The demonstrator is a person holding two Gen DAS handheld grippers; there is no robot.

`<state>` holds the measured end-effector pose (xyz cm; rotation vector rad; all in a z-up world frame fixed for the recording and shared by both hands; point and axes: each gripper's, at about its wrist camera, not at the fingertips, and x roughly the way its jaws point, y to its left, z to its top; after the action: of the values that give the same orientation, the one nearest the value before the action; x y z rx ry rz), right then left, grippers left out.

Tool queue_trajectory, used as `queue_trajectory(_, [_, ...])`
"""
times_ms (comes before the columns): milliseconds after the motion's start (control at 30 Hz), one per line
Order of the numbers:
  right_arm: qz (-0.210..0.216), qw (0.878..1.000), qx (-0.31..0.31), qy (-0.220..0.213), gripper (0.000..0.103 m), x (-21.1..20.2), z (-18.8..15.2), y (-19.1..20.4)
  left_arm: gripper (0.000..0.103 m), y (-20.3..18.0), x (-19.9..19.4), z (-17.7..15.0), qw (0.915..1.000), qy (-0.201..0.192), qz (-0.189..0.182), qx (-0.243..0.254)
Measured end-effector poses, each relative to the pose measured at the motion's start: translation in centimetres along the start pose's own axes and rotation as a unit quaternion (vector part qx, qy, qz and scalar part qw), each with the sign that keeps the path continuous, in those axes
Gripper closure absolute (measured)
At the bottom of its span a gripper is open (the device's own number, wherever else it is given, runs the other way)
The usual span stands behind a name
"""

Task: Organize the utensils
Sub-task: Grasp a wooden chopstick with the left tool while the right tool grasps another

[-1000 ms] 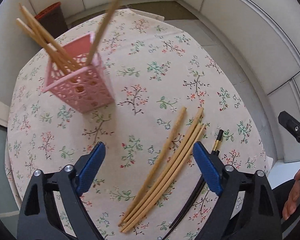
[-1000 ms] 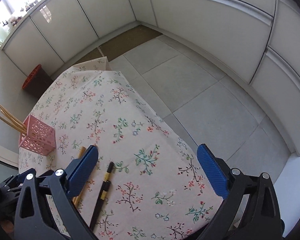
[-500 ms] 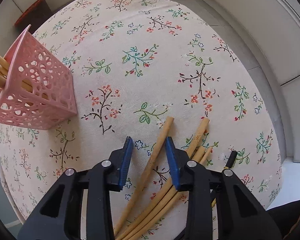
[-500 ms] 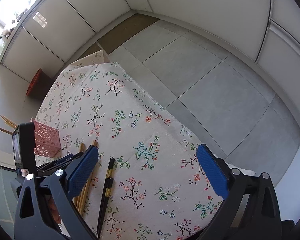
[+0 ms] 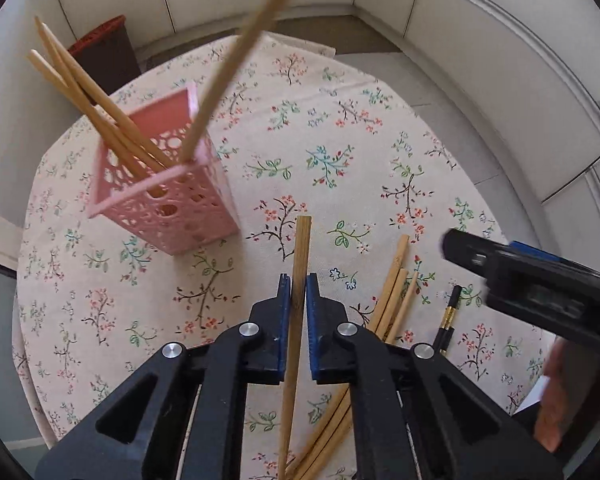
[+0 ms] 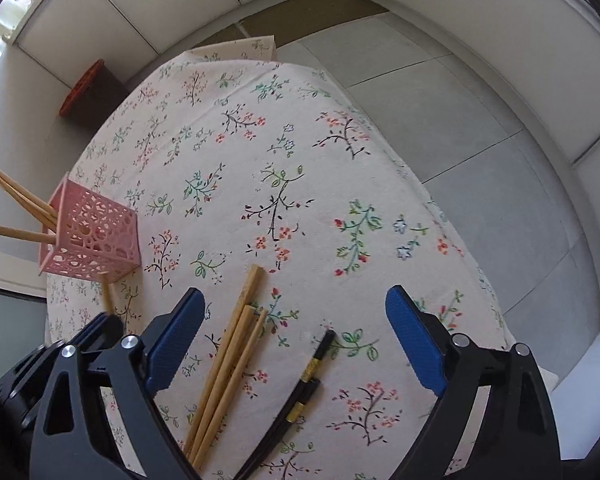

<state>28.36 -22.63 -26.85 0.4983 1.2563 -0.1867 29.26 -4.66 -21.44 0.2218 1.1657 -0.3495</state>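
Claws tilt steeply downward: left claw [image 5: 298, 294] pinching bamboo chopstick [image 5: 300, 248], right claw [image 6: 296, 340] spread.

The desk [image 6: 340, 184] wears a cream cloth printed with small flower sprigs. A pink lattice holder [image 6: 94, 242] stands on it toward nine o'clock in the right wrist view (bamboo chopsticks lean out of its open top). Three loose bamboo chopsticks [image 6: 232, 344] lie side by side on the cloth at about six o'clock, pointing toward one o'clock. Just beside them, at their four o'clock, lies a pair of black chopsticks [image 6: 306, 384] with gold bands.
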Motion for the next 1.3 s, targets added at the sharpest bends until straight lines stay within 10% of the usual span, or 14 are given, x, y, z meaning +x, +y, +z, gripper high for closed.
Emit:
queue_trajectory(300, [-0.043, 0.999, 0.008, 0.022, 0.043, 4.7, -0.8, 3.9, 0.096, 2.8, -6.6, -2.6, 0.9980, -0.061, -0.010, -0.012])
queue_trajectory(467, [-0.061, 0.998, -0.012, -0.003, 0.091, 5.3, -1.6, 6.4, 0.096, 4.2, -6.9, -2.5, 0.9973, -0.065, -0.010, -0.033])
queue_trajectory(900, [0.110, 0.993, -0.006, -0.050, 0.095, -3.0, -4.1, 5.0, 0.096, 6.7, -11.8, -2.9, 0.9911, -0.121, -0.019, -0.053])
queue_trajectory(1167, [0.161, 0.983, -0.017, -0.086, 0.095, -9.0, -6.9, 3.8, 0.093, 8.6, -0.9, -3.5, 0.9916, 0.046, -0.042, -0.113])
queue_trajectory(1300, [0.170, 0.981, -0.023, -0.094, 0.095, -10.0, -7.2, 3.7, 0.080, 8.0, 2.5, -2.9, 0.9927, 0.055, -0.011, -0.107])
